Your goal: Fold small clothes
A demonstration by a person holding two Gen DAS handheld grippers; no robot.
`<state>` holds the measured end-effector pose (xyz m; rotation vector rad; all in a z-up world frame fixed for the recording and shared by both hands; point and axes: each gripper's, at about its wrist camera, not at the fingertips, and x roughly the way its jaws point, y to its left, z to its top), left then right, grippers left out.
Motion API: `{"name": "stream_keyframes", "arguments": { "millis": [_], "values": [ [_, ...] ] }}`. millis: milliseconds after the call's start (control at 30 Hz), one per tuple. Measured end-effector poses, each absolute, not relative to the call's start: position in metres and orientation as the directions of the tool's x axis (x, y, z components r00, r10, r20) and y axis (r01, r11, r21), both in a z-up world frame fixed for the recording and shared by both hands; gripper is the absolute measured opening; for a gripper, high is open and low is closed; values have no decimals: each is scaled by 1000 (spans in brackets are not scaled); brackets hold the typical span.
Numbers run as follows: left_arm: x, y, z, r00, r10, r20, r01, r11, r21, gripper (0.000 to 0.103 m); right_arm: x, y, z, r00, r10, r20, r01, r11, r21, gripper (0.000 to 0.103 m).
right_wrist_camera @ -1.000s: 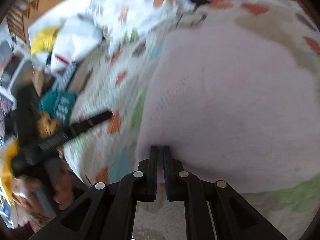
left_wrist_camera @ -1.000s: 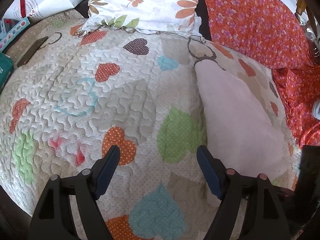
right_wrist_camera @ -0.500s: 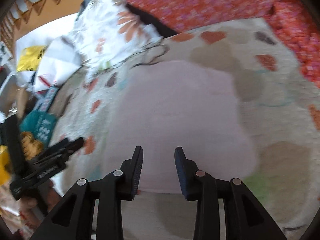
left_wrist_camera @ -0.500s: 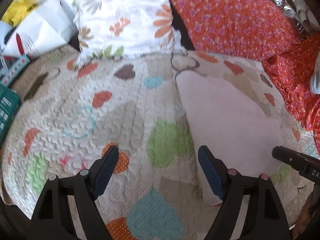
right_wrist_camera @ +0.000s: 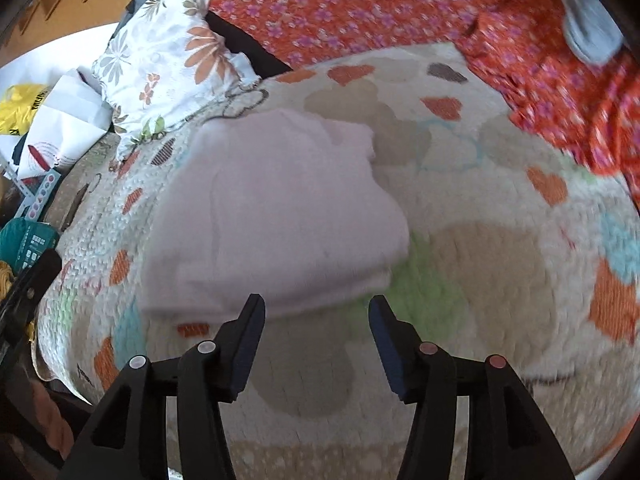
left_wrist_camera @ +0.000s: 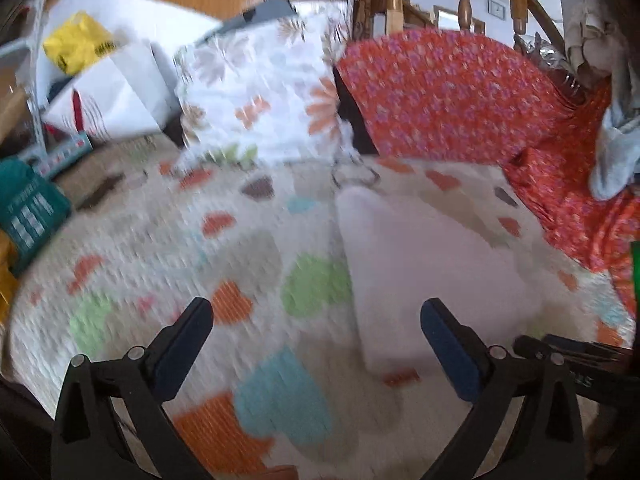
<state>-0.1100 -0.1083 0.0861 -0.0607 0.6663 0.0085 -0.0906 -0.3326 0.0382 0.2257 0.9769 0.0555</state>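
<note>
Two tools are hovering over the bed, both with fingers spread wide and gripping nothing. Folded pale pink garment [right_wrist_camera: 276, 216] is lying on the heart-patterned quilt [right_wrist_camera: 480, 280], just beyond and slightly left of the right tool [right_wrist_camera: 316, 312]; its near edge is sitting just past the fingertips, apparently not touching. In the left wrist view the garment [left_wrist_camera: 424, 276] is lying ahead and to the right of the left tool [left_wrist_camera: 316, 316], near its right finger. Its long axis is running away from both tools toward the floral pillow [right_wrist_camera: 168, 52], with stacked folded edges facing the right tool. Red flowered fabric [right_wrist_camera: 400, 4] is bunching along the far side. Writing on the yellow bag [left_wrist_camera: 76, 42] and teal package [left_wrist_camera: 28, 216] is showing but is too blurred to read.
</note>
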Motion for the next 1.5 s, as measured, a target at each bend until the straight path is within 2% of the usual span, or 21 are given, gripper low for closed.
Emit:
{"name": "stream_keyframes", "arguments": {
  "millis": [167, 233, 1500],
  "values": [
    [-108, -116, 58, 672, -45, -739, -11, 997, -71, 103, -100, -336, 35, 563, 75, -823, 93, 984, 153, 61],
    [-108, -118, 52, 654, -42, -755, -7, 998, -62, 103, -101, -338, 36, 564, 68, -823, 101, 983, 151, 62],
    [-102, -125, 26, 558, -45, -829, 19, 999, -42, 103, -90, -329, 19, 512, 28, -858, 105, 990, 95, 68]
  ]
}}
